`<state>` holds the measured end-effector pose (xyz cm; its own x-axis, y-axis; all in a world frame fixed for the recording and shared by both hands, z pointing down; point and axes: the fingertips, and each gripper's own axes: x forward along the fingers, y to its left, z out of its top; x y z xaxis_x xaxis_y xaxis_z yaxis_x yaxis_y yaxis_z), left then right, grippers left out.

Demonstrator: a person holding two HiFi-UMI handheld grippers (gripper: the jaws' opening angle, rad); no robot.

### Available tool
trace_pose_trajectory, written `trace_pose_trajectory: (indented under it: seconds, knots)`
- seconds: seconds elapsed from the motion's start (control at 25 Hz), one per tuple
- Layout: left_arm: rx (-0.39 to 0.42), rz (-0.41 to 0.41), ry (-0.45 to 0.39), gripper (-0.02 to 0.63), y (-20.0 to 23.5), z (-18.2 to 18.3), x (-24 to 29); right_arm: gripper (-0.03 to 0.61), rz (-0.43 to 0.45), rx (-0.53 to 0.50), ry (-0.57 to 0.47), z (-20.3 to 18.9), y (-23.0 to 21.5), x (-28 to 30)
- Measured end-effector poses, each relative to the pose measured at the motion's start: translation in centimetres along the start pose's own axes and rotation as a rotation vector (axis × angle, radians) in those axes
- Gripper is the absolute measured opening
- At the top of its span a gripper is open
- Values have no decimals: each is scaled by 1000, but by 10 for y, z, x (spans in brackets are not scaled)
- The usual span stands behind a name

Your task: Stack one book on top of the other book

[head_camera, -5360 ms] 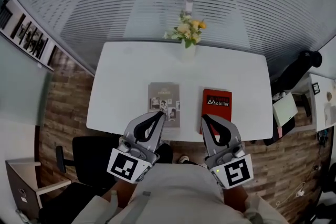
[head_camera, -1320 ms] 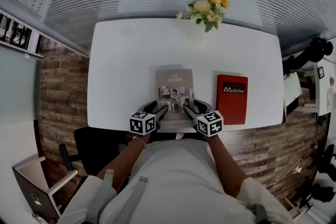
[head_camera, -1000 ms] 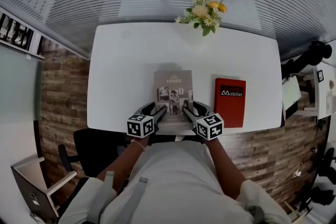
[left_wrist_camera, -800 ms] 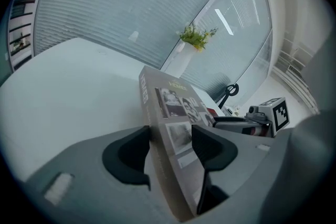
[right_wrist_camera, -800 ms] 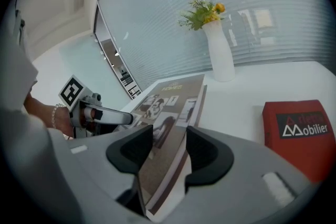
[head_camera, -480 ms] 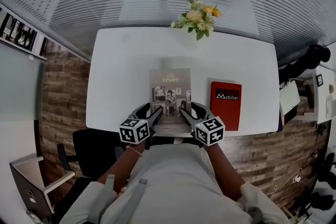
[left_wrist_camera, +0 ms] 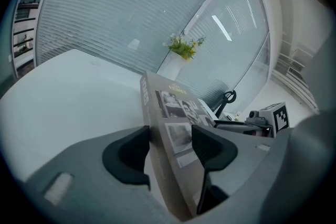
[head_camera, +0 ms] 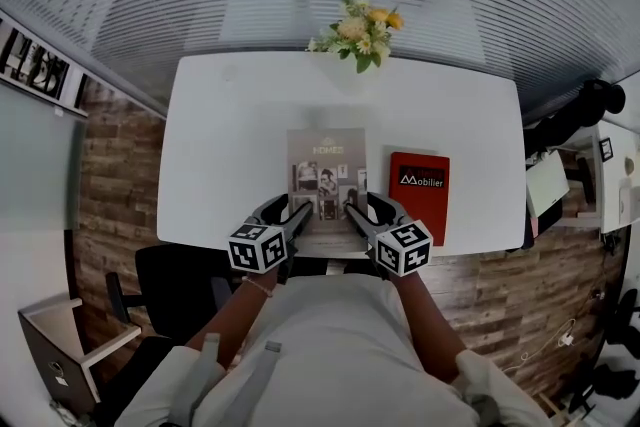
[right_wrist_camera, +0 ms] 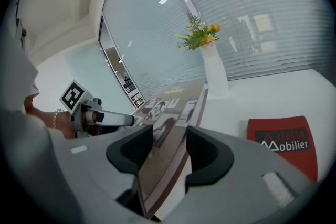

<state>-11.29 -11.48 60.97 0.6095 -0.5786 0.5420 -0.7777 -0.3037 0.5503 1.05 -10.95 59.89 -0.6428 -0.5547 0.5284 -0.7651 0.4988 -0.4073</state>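
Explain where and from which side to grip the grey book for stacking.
Take the grey book by its near short end, one gripper at each corner, coming from the near side. It is thin and broad, so two pinches across its thickness should keep it level; the left gripper and right gripper do so.

Two books: one grey book (head_camera: 326, 177) gripped by both the left tongs (head_camera: 298, 215) and the right tongs (head_camera: 352, 214), and one red book (head_camera: 419, 197) lying just right of the right tongs. One vase of flowers (head_camera: 355, 33) stands well beyond both tongs. One bench (head_camera: 230, 135) lies under them all.
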Motion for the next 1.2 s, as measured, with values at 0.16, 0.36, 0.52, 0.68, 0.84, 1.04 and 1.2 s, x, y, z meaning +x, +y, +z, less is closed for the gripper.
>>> trace_pose_trajectory:
  seconds: [0.16, 0.36, 0.52, 0.68, 0.84, 1.04, 1.2]
  knots:
    - [2, -19, 10, 261, -20, -5, 12, 195, -15, 13, -2, -5, -15, -18]
    - [12, -41, 24, 261, -46, -9, 29, 196, -40, 23, -11, -8, -36, -42]
    - [21, -59, 33, 261, -68, -13, 43, 196, -61, 29, -19, -10, -54, -62]
    - [31, -78, 47, 261, -90, -16, 60, 195, -82, 35, -29, -10, -73, -82]
    - [40, -97, 61, 261, -114, -20, 79, 196, -103, 46, -37, -13, -94, -102]
    - [47, -118, 76, 261, -144, -27, 103, 195, -127, 51, -41, -17, -122, -129]
    - [50, -130, 86, 261, -165, -32, 119, 195, -140, 55, -43, -18, -142, -147]
